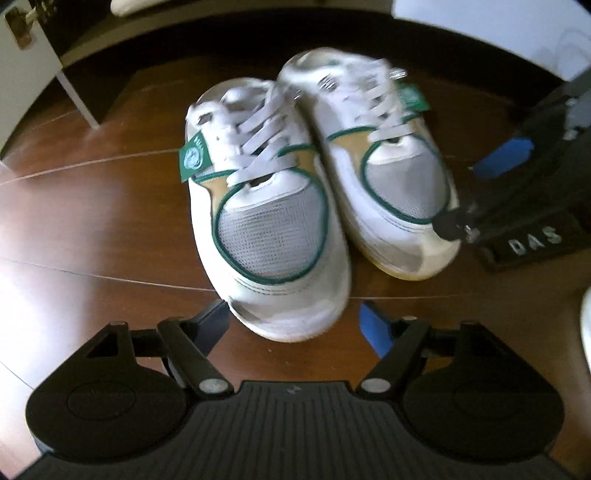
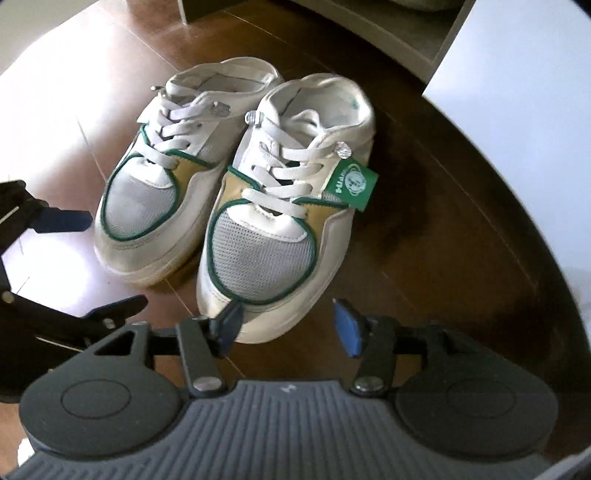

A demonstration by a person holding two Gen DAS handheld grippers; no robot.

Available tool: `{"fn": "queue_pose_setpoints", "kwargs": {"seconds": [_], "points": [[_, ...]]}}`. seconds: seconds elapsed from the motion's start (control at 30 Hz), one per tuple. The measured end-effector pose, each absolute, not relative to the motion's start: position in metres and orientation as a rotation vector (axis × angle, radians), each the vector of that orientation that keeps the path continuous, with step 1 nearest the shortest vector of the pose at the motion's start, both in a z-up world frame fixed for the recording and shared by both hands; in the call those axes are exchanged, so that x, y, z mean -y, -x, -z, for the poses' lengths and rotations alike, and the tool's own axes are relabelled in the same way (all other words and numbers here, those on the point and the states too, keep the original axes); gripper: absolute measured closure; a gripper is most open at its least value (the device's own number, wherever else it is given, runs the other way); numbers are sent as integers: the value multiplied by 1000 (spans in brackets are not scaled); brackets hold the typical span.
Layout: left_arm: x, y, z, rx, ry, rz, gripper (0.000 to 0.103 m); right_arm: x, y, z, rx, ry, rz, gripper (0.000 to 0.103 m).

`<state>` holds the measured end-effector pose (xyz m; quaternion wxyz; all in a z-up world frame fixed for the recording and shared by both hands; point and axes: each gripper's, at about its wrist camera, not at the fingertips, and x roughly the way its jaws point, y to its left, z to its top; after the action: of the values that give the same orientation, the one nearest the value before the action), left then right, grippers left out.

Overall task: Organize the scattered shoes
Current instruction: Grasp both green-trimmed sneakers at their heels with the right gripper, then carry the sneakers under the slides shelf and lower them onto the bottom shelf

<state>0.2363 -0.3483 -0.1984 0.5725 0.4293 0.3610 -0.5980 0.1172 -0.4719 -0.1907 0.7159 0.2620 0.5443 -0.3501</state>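
Observation:
Two white sneakers with green trim and grey mesh toes stand side by side on the wooden floor, toes toward me. My left gripper [image 1: 295,319] is open, with the toe of the left sneaker [image 1: 269,229] between its fingers and the pads off it. The right sneaker [image 1: 388,166] sits beside it. My right gripper [image 2: 290,325] is open over the toe of the right sneaker [image 2: 266,240], which carries a green tag. Its left finger [image 2: 229,325] overlaps that toe. The left sneaker [image 2: 144,199] and left gripper [image 2: 92,264] show at the left. The right gripper [image 1: 476,192] shows at the right.
A white cabinet door [image 1: 26,48] with a brass hinge stands at the back left. A white panel [image 2: 498,92] and an open low shelf [image 2: 369,26] lie behind the shoes. A dark piece lettered DAS [image 1: 535,240] sits at the right.

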Motion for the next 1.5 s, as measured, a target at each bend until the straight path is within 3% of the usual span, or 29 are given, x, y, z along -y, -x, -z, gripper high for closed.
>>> {"fn": "queue_pose_setpoints", "kwargs": {"seconds": [0.03, 0.1, 0.43, 0.47, 0.57, 0.77, 1.07, 1.37, 1.5], "points": [[352, -239, 199, -853, -1008, 1409, 24, 469, -122, 195, -1196, -593, 774, 49], [362, -244, 198, -856, -1015, 1428, 25, 471, -126, 191, -1155, -611, 743, 68], [417, -267, 196, -734, -1162, 1550, 25, 494, -155, 178, -1196, -518, 756, 64], [418, -268, 196, -720, -1177, 1557, 26, 496, -153, 175, -1186, -533, 765, 59], [416, -269, 194, -692, -1197, 1570, 26, 513, -122, 157, -1010, -692, 922, 27], [420, -268, 198, -705, -1193, 1571, 22, 522, -120, 184, -895, -804, 1032, 21], [422, -280, 202, -656, -1235, 1613, 19, 497, -153, 194, -939, -466, 826, 30], [475, -303, 203, -629, -1235, 1607, 18, 513, -161, 189, -866, -539, 910, 31], [475, -309, 197, -604, -1215, 1594, 25, 501, -163, 179, -855, -557, 975, 33]]}}
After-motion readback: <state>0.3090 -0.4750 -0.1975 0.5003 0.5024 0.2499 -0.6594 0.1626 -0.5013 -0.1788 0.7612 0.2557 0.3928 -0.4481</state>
